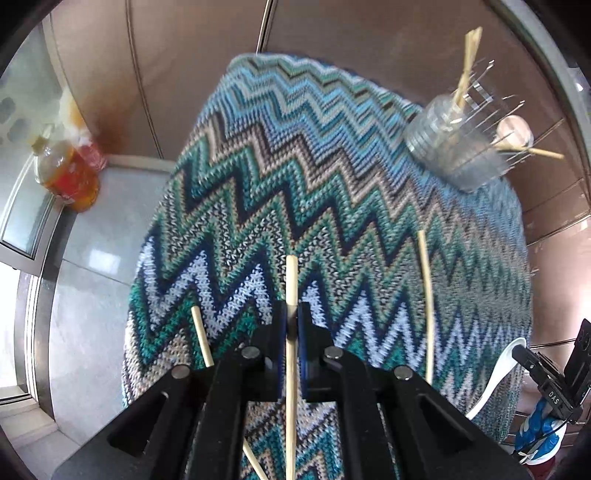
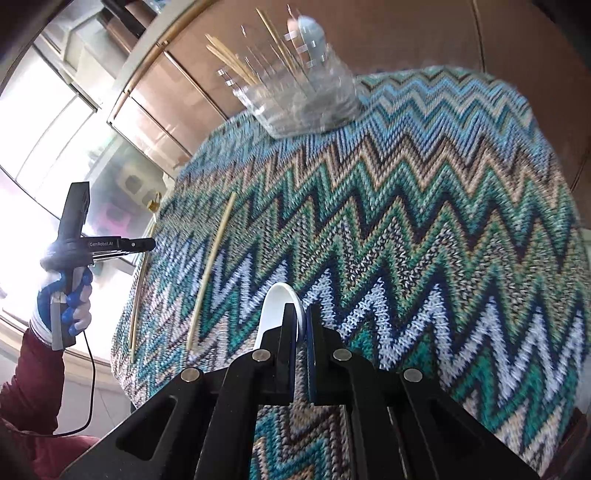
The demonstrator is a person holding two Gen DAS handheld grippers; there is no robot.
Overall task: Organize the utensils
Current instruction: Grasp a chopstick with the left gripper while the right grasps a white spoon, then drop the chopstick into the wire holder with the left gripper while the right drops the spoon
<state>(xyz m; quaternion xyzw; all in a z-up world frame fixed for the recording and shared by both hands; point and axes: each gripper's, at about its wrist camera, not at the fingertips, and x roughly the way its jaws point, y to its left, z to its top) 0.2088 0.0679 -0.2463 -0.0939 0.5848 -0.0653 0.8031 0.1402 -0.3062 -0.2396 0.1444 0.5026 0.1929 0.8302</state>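
My left gripper (image 1: 294, 314) is shut on a bamboo chopstick (image 1: 291, 280) held above the zigzag cloth (image 1: 332, 192). Two more chopsticks lie on the cloth, one to the left (image 1: 201, 336) and one to the right (image 1: 426, 291). My right gripper (image 2: 302, 314) is shut on a white ceramic spoon (image 2: 275, 306); that spoon and gripper also show at the right edge of the left wrist view (image 1: 495, 376). A clear plastic holder (image 1: 458, 144) (image 2: 295, 96) with chopsticks and a spoon stands at the far side of the table.
An amber bottle (image 1: 64, 173) stands on a grey ledge to the left. Brown cabinet panels (image 1: 332, 29) run behind the table. In the right wrist view the gloved left hand holds its gripper (image 2: 74, 251) at the table's left edge, and two chopsticks (image 2: 212, 266) lie on the cloth.
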